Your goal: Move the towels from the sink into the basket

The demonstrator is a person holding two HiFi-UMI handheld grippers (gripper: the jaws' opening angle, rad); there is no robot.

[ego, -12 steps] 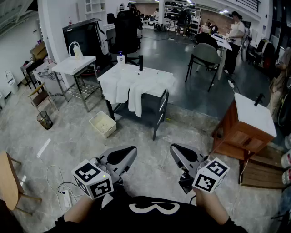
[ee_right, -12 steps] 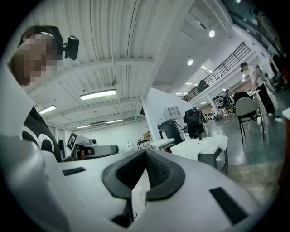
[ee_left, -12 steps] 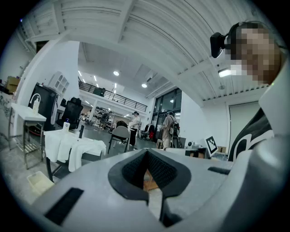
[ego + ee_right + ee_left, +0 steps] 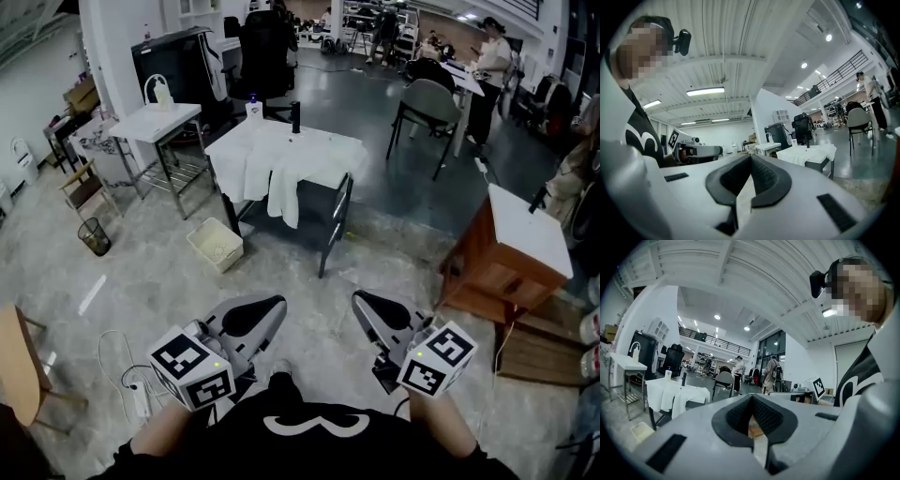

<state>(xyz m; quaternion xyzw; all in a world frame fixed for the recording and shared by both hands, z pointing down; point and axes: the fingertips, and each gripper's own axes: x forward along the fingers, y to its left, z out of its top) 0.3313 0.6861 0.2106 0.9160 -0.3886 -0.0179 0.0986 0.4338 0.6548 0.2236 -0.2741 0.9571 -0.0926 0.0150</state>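
White towels (image 4: 281, 155) lie draped over a small sink table (image 4: 339, 220) with a black faucet (image 4: 295, 117), several steps ahead of me on the floor. A white basket (image 4: 216, 246) sits on the floor at the table's left foot. My left gripper (image 4: 272, 306) and right gripper (image 4: 360, 300) are held close to my body, pointing level toward the table, both shut and with nothing in them. The towels (image 4: 675, 392) show far off in the left gripper view, beyond the left gripper (image 4: 751, 398). The towels (image 4: 811, 153) also show past the right gripper (image 4: 751, 157).
A white side table (image 4: 155, 122) and a wire bin (image 4: 94, 236) stand at the left. A wooden cabinet (image 4: 506, 253) is at the right. A power strip with cable (image 4: 136, 398) lies by my left foot. Chairs and people are beyond the table.
The room has slid slightly upward in the head view. Both grippers keep their place by my body and stay shut.
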